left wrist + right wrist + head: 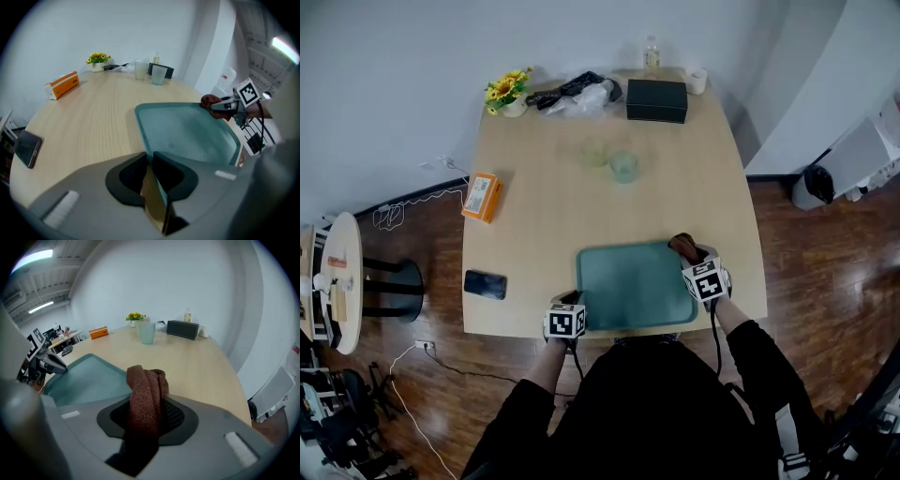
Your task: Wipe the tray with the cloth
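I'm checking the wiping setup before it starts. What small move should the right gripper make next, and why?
Probably lower the reddish-brown cloth onto the floor of the teal plastic tray, at its far right corner. The right gripper is shut on the cloth at that corner, and the left gripper pinches the tray's near left rim, apparently steadying it.

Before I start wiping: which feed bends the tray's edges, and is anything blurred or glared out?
Head view: sharp, evenly lit, tray edges almost straight, sheen only on the floor. Left gripper view: heavy fisheye, dark corners, left tool soft up close on the tray rim. Right gripper view: same bending, cloth in the right tool slightly blurred, ceiling lamp blown out.
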Demonstrator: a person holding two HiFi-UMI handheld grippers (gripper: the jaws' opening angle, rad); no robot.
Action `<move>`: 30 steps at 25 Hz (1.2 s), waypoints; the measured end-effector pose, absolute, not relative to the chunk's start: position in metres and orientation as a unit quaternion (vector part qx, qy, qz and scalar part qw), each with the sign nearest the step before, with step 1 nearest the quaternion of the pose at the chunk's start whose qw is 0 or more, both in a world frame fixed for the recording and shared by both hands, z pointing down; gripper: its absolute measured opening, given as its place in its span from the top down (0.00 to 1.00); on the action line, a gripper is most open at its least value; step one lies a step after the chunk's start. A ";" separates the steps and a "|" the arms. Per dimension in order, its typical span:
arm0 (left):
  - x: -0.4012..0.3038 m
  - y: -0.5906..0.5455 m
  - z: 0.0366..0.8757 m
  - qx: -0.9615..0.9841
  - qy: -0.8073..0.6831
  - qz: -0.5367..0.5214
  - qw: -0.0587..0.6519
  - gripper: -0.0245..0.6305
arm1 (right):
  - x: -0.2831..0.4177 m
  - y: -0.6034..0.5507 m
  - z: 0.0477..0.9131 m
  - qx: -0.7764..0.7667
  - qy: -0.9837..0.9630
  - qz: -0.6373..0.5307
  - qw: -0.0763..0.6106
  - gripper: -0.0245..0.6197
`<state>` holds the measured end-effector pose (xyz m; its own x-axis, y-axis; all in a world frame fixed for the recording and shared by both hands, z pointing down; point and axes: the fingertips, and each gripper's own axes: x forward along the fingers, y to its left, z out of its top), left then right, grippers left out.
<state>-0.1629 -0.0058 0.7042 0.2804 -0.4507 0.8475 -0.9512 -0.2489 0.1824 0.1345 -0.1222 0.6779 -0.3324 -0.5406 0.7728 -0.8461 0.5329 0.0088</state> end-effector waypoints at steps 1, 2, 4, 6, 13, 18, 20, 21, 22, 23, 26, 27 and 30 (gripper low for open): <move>-0.163 -0.006 0.704 0.712 -0.493 0.344 0.363 0.92 | 0.132 -0.119 0.680 0.432 -0.792 0.198 0.384 0.78; -0.163 -0.007 0.704 0.711 -0.494 0.345 0.362 0.92 | 0.130 -0.113 0.680 0.425 -0.794 0.194 0.389 0.78; -0.165 -0.008 0.704 0.710 -0.498 0.343 0.362 0.92 | 0.128 -0.090 0.679 0.408 -0.800 0.195 0.394 0.78; -0.166 -0.008 0.703 0.707 -0.504 0.337 0.364 0.92 | 0.128 -0.055 0.677 0.389 -0.806 0.203 0.397 0.78; -0.166 -0.007 0.702 0.704 -0.516 0.325 0.364 0.93 | 0.115 0.047 0.672 0.301 -0.832 0.183 0.428 0.77; -0.165 -0.011 0.703 0.708 -0.510 0.330 0.361 0.93 | 0.102 0.047 0.685 0.252 -0.838 0.137 0.464 0.79; -0.166 -0.009 0.703 0.708 -0.511 0.328 0.361 0.93 | 0.101 0.026 0.687 0.256 -0.836 0.125 0.469 0.79; -0.166 -0.008 0.703 0.708 -0.512 0.327 0.361 0.93 | 0.101 0.010 0.688 0.260 -0.836 0.116 0.470 0.79; -0.166 -0.008 0.703 0.708 -0.513 0.326 0.359 0.93 | 0.099 -0.007 0.690 0.263 -0.835 0.107 0.472 0.79; -0.166 -0.008 0.703 0.708 -0.514 0.326 0.358 0.93 | 0.097 -0.026 0.691 0.265 -0.834 0.098 0.474 0.78; -0.164 -0.008 0.703 0.708 -0.513 0.327 0.359 0.93 | 0.088 -0.083 0.692 0.270 -0.830 0.080 0.481 0.78; -0.163 -0.007 0.703 0.708 -0.512 0.327 0.360 0.93 | 0.086 -0.099 0.691 0.273 -0.828 0.077 0.483 0.78; -0.163 -0.009 0.702 0.709 -0.510 0.328 0.360 0.93 | 0.080 -0.129 0.688 0.279 -0.825 0.075 0.486 0.78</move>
<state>-0.1630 -0.0089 0.7017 0.2642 -0.4870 0.8325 -0.9596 -0.2194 0.1761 0.0796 -0.1289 0.6878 -0.3720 -0.3880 0.8432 -0.5334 0.8328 0.1479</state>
